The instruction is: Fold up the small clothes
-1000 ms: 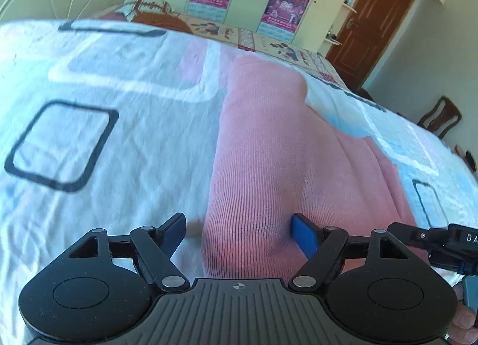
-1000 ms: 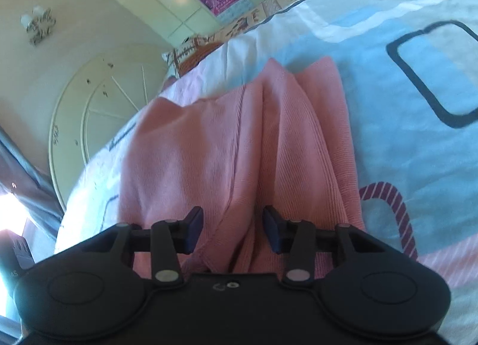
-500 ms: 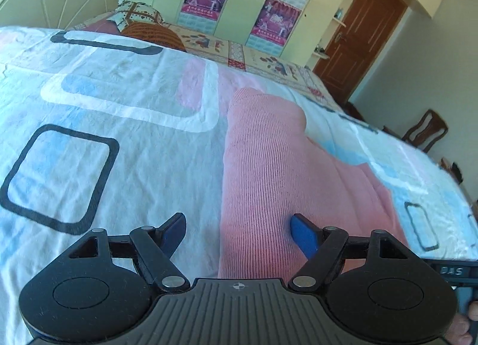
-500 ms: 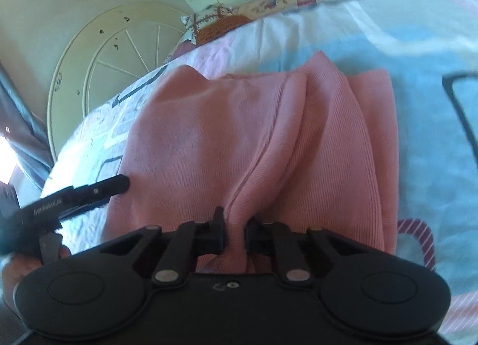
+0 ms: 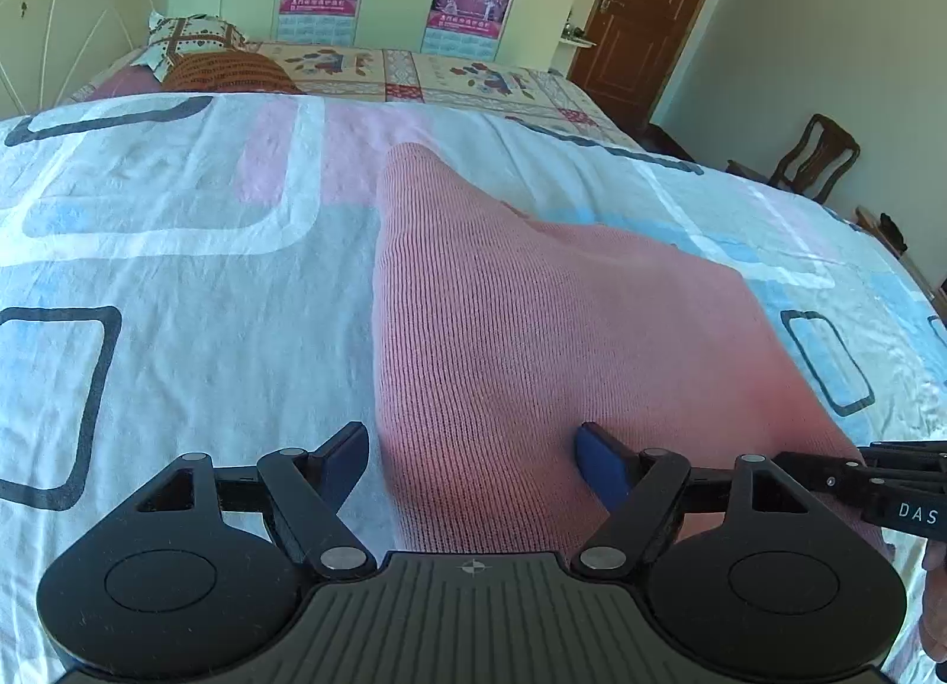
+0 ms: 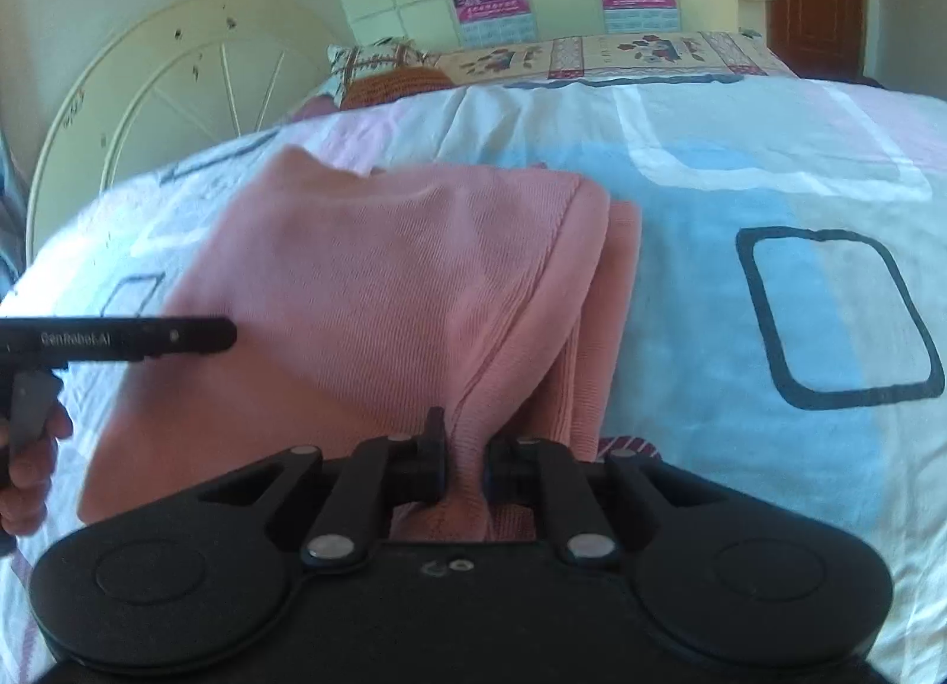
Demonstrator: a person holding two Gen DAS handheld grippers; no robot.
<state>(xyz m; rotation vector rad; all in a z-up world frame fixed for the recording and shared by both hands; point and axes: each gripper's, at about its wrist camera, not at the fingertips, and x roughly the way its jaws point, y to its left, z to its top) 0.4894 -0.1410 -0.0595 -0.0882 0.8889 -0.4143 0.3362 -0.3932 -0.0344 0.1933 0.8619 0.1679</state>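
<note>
My left gripper's body cuts off the near edge of the pink knit garment (image 5: pixel 532 341), so I cannot see where its hem ends. My left gripper (image 5: pixel 473 462) has its fingers (image 5: pixel 604 462) spread wide, straddling the garment's near left portion without pinching it; the right-hand blue pad presses against the knit. My right gripper (image 6: pixel 458 462) has its fingers clamped on a bunched fold of the garment, which lies ahead on the patterned bedsheet (image 6: pixel 710 199). Only the right wrist view shows the garment's doubled layers just right of the fingers, and the left gripper off to their left.
</note>
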